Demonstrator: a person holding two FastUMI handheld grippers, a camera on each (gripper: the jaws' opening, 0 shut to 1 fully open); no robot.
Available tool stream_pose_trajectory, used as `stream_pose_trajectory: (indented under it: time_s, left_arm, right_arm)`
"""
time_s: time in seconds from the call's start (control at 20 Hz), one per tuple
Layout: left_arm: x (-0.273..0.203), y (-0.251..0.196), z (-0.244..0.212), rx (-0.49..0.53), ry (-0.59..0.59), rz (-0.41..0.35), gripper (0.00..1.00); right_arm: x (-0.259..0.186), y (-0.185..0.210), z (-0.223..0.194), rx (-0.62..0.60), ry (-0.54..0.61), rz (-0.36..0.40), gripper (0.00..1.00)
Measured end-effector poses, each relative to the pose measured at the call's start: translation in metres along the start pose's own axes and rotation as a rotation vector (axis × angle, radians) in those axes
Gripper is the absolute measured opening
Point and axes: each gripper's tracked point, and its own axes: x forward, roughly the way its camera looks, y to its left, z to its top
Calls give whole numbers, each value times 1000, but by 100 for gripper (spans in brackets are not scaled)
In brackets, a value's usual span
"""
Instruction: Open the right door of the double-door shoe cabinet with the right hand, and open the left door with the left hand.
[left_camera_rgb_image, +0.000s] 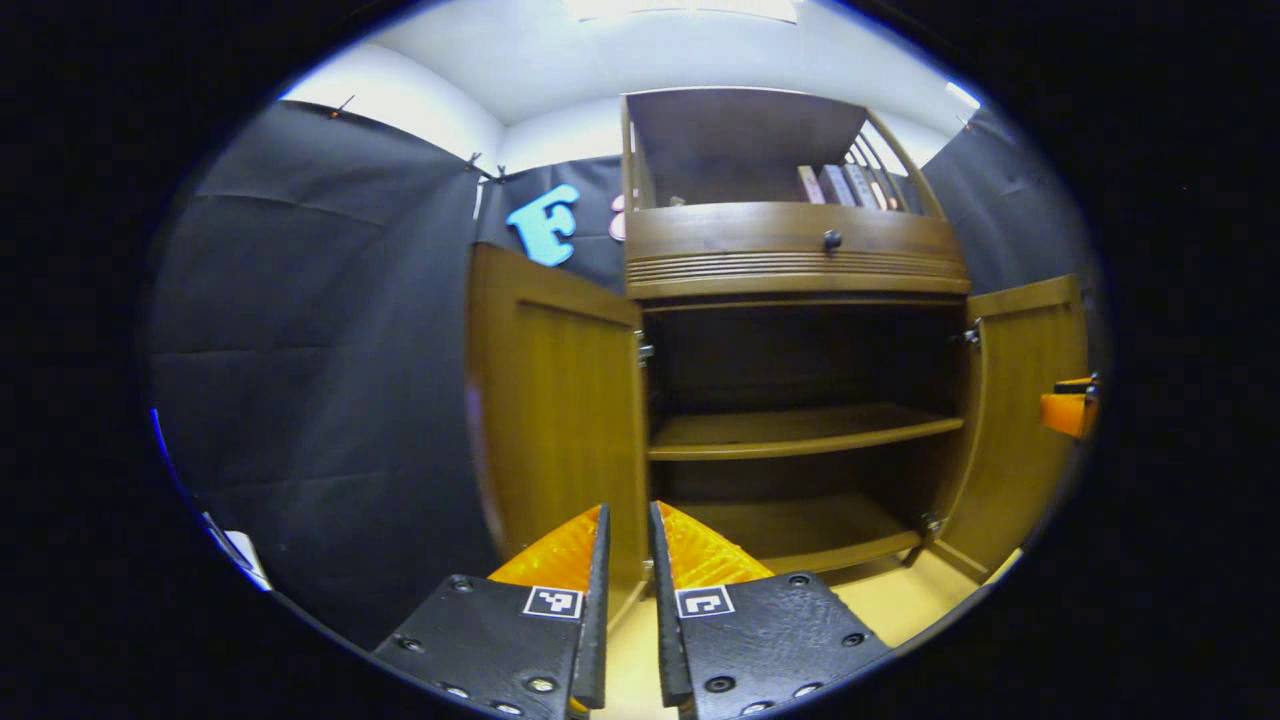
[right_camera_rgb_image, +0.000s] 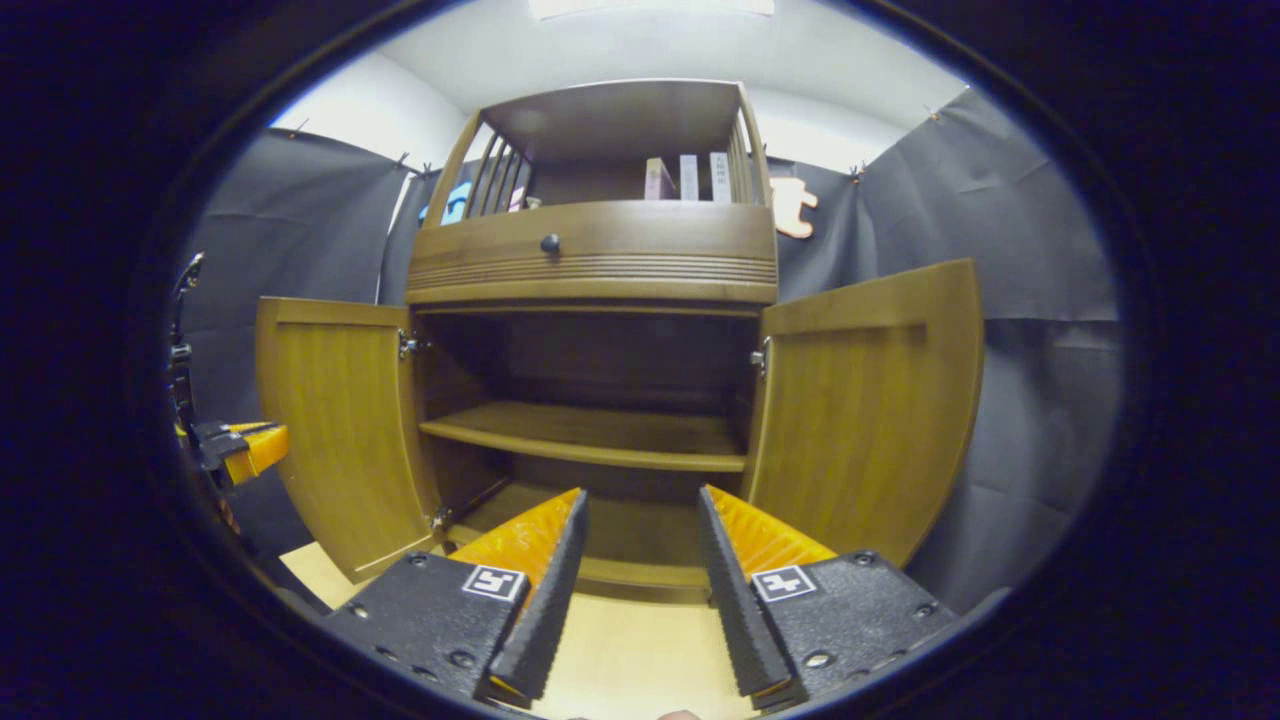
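The wooden shoe cabinet (left_camera_rgb_image: 800, 260) stands ahead with both doors swung wide. In the left gripper view its left door (left_camera_rgb_image: 560, 420) hangs just beyond my left gripper (left_camera_rgb_image: 629, 510), which is open by a narrow gap and holds nothing. The right door (left_camera_rgb_image: 1025, 420) stands out at the right, with part of the other gripper (left_camera_rgb_image: 1068, 410) beside it. In the right gripper view my right gripper (right_camera_rgb_image: 640, 495) is open and empty, low in front of the cabinet (right_camera_rgb_image: 600, 265), between the left door (right_camera_rgb_image: 335, 430) and the right door (right_camera_rgb_image: 870, 400). The left gripper (right_camera_rgb_image: 245, 445) shows at the far left.
Inside is a bare middle shelf (right_camera_rgb_image: 590, 435) and a bottom board (left_camera_rgb_image: 800, 530). Above the doors sits a drawer with a dark knob (right_camera_rgb_image: 550, 243), and a top shelf with a few books (right_camera_rgb_image: 685, 177). Black cloth walls stand on both sides. The floor (right_camera_rgb_image: 630, 650) is pale wood.
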Motion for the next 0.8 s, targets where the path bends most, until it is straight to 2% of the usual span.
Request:
stream_pose_trajectory:
  time_s: [0.05, 0.1, 0.15, 0.25, 0.4, 0.55, 0.6, 0.8]
  left_arm:
    - [1, -13, 4, -11, 2, -27, 25]
    - [4, -24, 7, -16, 0, -49, 30]
    - [7, -35, 12, -13, -3, -68, 29]
    - [10, -50, 21, 0, -12, -95, 33]
    - [16, -66, 29, -9, -17, -133, 62]
    - [20, -76, 38, -6, -27, -154, 64]
    - [21, -78, 38, 1, -24, -157, 76]
    - [25, -81, 54, -7, -48, -160, 88]
  right_arm:
    - [1, -4, 3, 4, -7, -5, 77]
    - [0, -7, 6, 7, -12, -11, 78]
    - [-1, -11, 8, 11, -18, -20, 78]
    - [-4, -18, 13, 18, -25, -36, 78]
    - [-5, -28, 16, 27, -27, -58, 78]
    - [-7, -36, 21, 38, -38, -65, 78]
    - [-7, -38, 23, 39, -45, -67, 78]
    - [-6, -45, 35, 23, -61, -87, 78]
